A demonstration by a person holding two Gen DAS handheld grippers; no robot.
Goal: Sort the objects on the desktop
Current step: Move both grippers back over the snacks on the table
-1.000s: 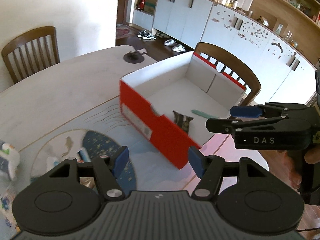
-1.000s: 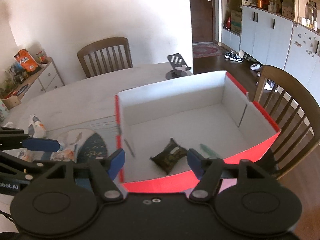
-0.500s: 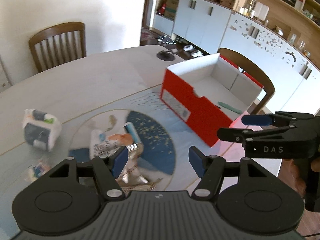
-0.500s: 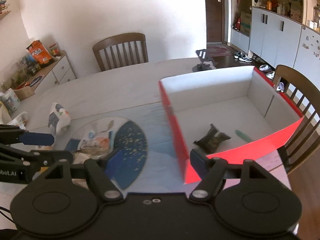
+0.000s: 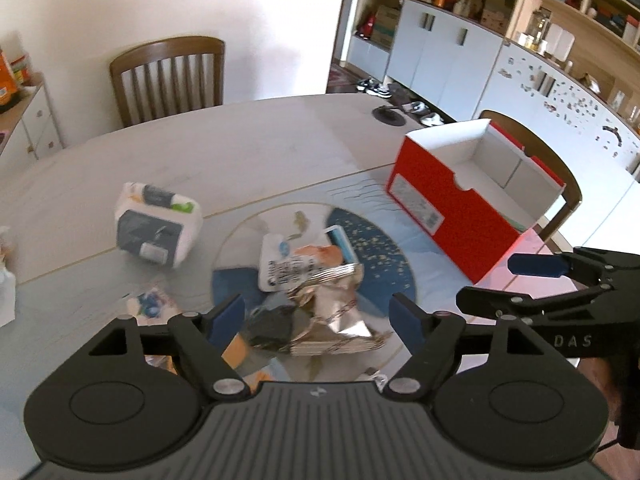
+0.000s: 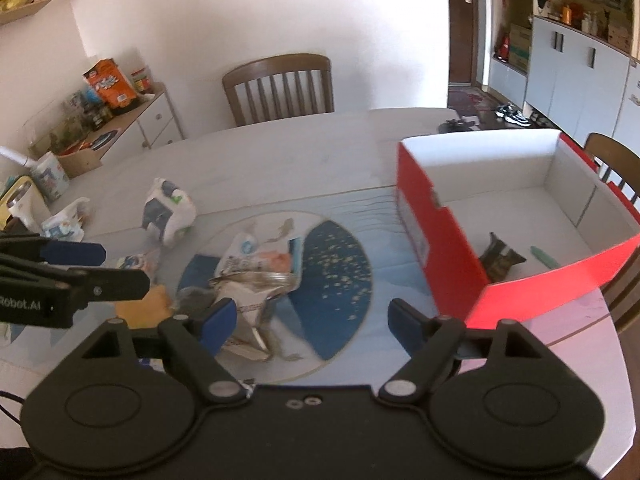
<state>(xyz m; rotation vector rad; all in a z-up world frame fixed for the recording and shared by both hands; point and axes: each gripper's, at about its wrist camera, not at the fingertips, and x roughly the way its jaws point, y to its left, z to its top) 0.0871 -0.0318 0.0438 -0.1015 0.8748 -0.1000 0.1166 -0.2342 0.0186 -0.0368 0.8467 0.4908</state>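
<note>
L gripper (image 5: 318, 316): jaws spread wide, nothing held, hovering above crumpled silver wrapper (image 5: 328, 312) in the packet pile on round blue mat (image 5: 384, 252). R gripper (image 6: 308, 322): jaws wide, nothing held, over same pile near mat centre. Red box (image 6: 436, 240) sits on table (image 5: 224, 148) to the right of mat; dark packet (image 6: 500, 258) and green item (image 6: 542, 256) lie inside. White tissue pack (image 5: 156, 226) lies left of mat, apart from pile.
</note>
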